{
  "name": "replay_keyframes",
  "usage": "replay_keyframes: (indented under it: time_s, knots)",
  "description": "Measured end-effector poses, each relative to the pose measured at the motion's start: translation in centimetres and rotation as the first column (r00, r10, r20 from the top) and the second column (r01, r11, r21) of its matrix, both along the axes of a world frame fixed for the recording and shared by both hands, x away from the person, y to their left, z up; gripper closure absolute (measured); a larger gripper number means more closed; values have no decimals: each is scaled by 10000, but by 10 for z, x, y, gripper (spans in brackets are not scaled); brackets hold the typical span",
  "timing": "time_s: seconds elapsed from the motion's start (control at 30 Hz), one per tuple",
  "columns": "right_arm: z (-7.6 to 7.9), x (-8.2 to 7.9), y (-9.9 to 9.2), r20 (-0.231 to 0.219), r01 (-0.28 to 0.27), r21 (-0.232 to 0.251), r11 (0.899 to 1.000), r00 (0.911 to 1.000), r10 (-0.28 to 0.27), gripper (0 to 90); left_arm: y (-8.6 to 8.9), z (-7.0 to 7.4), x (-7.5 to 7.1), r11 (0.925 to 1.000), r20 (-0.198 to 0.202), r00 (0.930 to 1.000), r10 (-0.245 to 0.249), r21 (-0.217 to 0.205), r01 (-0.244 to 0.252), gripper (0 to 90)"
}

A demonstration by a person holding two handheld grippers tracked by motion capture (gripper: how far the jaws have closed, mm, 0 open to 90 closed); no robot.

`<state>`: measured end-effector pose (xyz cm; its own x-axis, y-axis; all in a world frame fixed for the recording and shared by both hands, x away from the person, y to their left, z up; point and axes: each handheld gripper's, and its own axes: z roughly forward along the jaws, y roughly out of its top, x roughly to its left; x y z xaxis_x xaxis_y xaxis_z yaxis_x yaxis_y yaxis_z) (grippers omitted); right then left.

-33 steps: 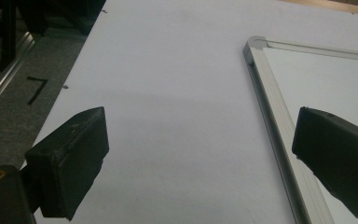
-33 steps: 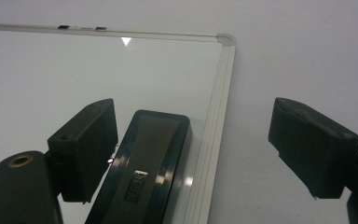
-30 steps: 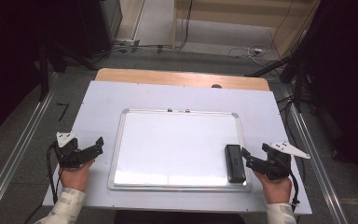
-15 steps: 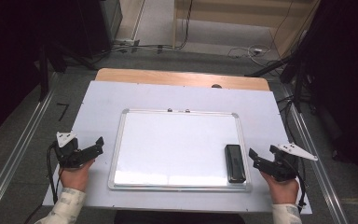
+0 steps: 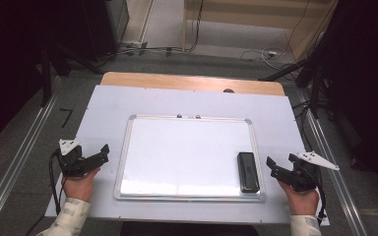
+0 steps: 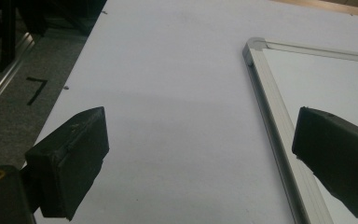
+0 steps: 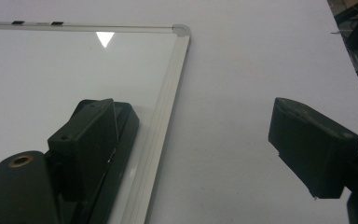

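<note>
At the near edge of the table (image 5: 187, 101), a person's two hands come in from below, each holding a gripper. The left gripper (image 5: 98, 156) rests over the bare white tabletop just left of the whiteboard (image 5: 187, 152), its jaws spread wide and holding nothing; in the left gripper view the right-hand jaw overlaps the board's silver frame (image 6: 272, 126) while the other sits above plain table. The right gripper (image 5: 278, 169) sits just off the board's right edge, also with jaws wide apart and empty. In the right gripper view one jaw hangs over the eraser (image 7: 121, 140) and the other over the table surface beyond the frame; whether that jaw touches the eraser cannot be told. The eraser (image 5: 248, 171), a black block, lies flat on the board near its front right corner, lengthwise along the right frame and just inside it, near the right gripper but apart from it in the high view. The board itself lies flat in the middle of the table, its surface blank, with two small clips (image 5: 188, 116) on the far frame. Past the white cover a strip of bare wood (image 5: 192, 82) shows at the table's far edge, and beyond it cables (image 5: 256, 51) trail across the floor.
</note>
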<state>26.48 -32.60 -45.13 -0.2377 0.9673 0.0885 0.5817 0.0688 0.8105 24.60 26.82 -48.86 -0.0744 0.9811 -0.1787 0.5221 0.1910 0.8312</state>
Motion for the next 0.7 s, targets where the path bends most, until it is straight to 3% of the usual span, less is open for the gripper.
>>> replay_keyframes:
  time_s: [0.7]
  knots:
    - [-1,-3,-13,-68,281,26,9996,9996,-281,144,0,0,0,10000,-17,10000,-21,18,21,41]
